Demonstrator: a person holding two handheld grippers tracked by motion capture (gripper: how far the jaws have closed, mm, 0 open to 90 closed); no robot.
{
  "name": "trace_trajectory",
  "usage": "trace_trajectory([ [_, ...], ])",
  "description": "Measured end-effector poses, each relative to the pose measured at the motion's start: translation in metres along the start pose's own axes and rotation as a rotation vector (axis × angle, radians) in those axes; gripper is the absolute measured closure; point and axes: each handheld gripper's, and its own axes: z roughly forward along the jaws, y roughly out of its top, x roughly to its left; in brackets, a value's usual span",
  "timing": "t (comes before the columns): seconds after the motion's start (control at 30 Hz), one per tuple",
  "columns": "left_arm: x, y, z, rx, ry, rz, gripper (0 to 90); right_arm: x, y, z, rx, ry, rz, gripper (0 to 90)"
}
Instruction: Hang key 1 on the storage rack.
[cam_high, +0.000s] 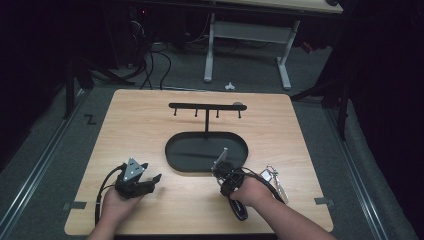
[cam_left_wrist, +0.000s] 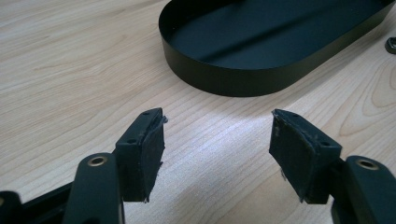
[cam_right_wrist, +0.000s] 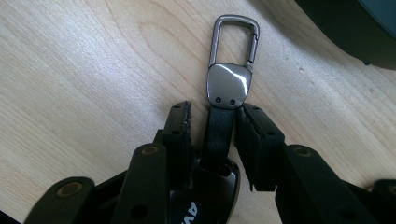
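A key ring lies on the wooden table: a grey metal snap clip (cam_right_wrist: 233, 39), a shiny metal plate (cam_right_wrist: 228, 86) and a black strap (cam_right_wrist: 218, 135) that runs down to a black fob under the jaws. My right gripper (cam_right_wrist: 215, 108) straddles the strap, jaws narrowly apart, with a gap on the left side. In the high view this gripper (cam_high: 218, 172) sits at the front right rim of the black oval tray (cam_high: 172, 150). My left gripper (cam_high: 151, 173) rests open on the table left of the tray, and nothing lies between its pads (cam_left_wrist: 150, 154).
A black T-shaped rack (cam_high: 206, 106) with small hooks under its bar rises from the tray's far side. The tray wall (cam_left_wrist: 233, 79) lies just ahead of the left gripper, and a corner of the tray (cam_right_wrist: 345, 28) is close to the clip. Bare wood surrounds both hands.
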Motion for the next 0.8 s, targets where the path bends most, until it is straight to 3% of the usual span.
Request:
trace_trajectory([
  [0.1, 0.0005, -0.0002, 0.0001, -0.004, 0.001, -0.005, 35.8, -0.0038, 0.0016, 0.0008, 0.002, -0.001, -0.034, 67.7],
  [0.17, 0.0008, -0.0002, 0.0001, -0.004, 0.002, -0.005, 35.8, -0.0045, 0.0024, 0.0004, 0.019, 0.004, -0.012, 72.1],
  [0.33, 0.0004, -0.0001, -0.0003, -0.006, 0.000, -0.005, 35.9, -0.0054, 0.0026, 0.0005, 0.030, 0.021, -0.025, 79.0],
  [0.37, 0.0004, -0.0001, -0.0004, -0.007, 0.000, -0.004, 35.9, -0.0056, 0.0027, 0.0006, 0.033, 0.018, -0.051, 79.3],
  [0.47, 0.0007, 0.0001, -0.0011, -0.010, 0.000, -0.005, 35.9, -0.0036, 0.0030, 0.0001, 0.049, 0.017, -0.054, 79.6],
  [0.57, 0.0012, 0.0002, -0.0015, -0.010, -0.002, -0.008, 36.0, -0.0052, 0.0031, 0.0011, 0.034, 0.006, -0.116, 79.7],
  [0.7, 0.0005, 0.0003, -0.0019, -0.021, -0.006, -0.007, 36.3, -0.0042, 0.0016, 0.0008, 0.028, 0.004, -0.108, 79.8],
  [0.77, -0.0005, 0.0004, -0.0021, -0.027, -0.010, -0.004, 36.5, -0.0040, -0.0011, 0.0002, 0.017, 0.015, -0.074, 79.9],
  [0.8, -0.0010, 0.0005, -0.0024, -0.029, -0.011, -0.003, 36.6, -0.0055, -0.0016, 0.0004, 0.010, 0.013, -0.090, 80.0],
])
